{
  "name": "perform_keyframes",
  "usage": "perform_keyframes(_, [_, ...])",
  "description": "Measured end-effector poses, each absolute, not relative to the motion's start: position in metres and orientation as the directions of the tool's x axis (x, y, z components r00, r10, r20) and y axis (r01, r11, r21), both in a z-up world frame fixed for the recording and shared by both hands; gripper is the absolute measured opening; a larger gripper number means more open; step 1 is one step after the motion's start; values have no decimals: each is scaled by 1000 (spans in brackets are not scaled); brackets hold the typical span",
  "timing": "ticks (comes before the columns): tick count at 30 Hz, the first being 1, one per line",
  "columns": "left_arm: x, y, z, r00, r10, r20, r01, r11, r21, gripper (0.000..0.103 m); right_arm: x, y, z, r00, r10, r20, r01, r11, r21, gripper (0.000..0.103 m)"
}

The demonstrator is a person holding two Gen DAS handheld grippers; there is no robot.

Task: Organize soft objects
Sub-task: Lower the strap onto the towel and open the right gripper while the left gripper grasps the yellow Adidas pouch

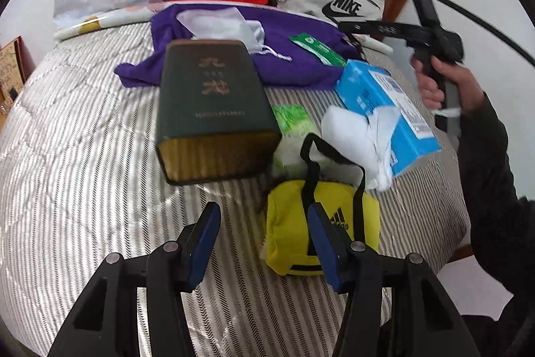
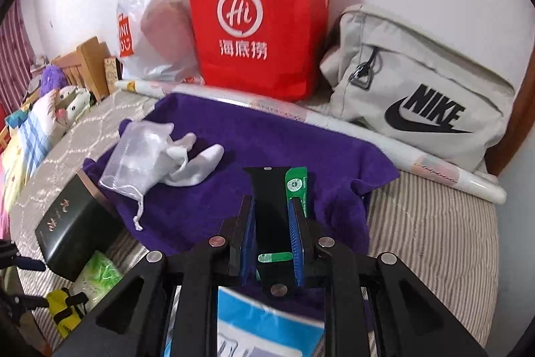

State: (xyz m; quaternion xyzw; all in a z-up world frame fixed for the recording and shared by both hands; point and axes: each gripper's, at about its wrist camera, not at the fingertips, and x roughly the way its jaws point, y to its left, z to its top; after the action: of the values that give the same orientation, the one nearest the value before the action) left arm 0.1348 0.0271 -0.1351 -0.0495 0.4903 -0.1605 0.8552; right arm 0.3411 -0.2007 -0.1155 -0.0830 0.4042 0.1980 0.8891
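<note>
Covering the whole scene is a bed with a striped quilt, and both tools hover above it. Ahead of the right tool, against the wall, stand a red paper bag, a white plastic bag to its left and a grey Nike bag to its right. A purple cloth lies spread directly under and ahead of that tool, with a sheer drawstring pouch and white socks on it to the left. The right tool's blue pads are closed tight on a flat black packet with a green label. The left tool stands partly open and empty. Just ahead of it lies a dark green box; a yellow Adidas pouch sits behind its right finger, a blue carton and more white socks further right.
</note>
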Motion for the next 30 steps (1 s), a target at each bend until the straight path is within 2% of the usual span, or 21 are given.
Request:
perform_keyframes(6, [139,26,-146,441,-387,-809,249,920,-304,46,357,-188,-131,572,246,-783,-428,903,-29,20])
perform_keyframes(8, [140,25,-148,434,-395,-810,257,916,-309,37,363,-185,-137,553,241,-798,-434,900,-29,20])
perform_keyframes(14, [141,23,-151,443,-423,-790,272,903,-332,25,375,-182,-147,506,228,-832,-447,894,-26,20])
perform_keyframes(21, [140,25,-153,443,-431,-786,275,900,-338,21,385,-180,-160,440,214,-872,-455,890,-10,22])
perform_keyframes(24, [143,31,-157,425,-458,-781,248,889,-386,21,381,-182,-157,456,210,-865,-455,890,-24,31])
perform_keyframes(27, [146,35,-161,409,-479,-777,228,878,-421,24,366,-185,-145,498,213,-841,-457,888,-46,47])
perform_keyframes(30, [145,34,-162,429,-460,-777,239,888,-393,28,342,-190,-131,521,230,-822,-463,885,-46,50])
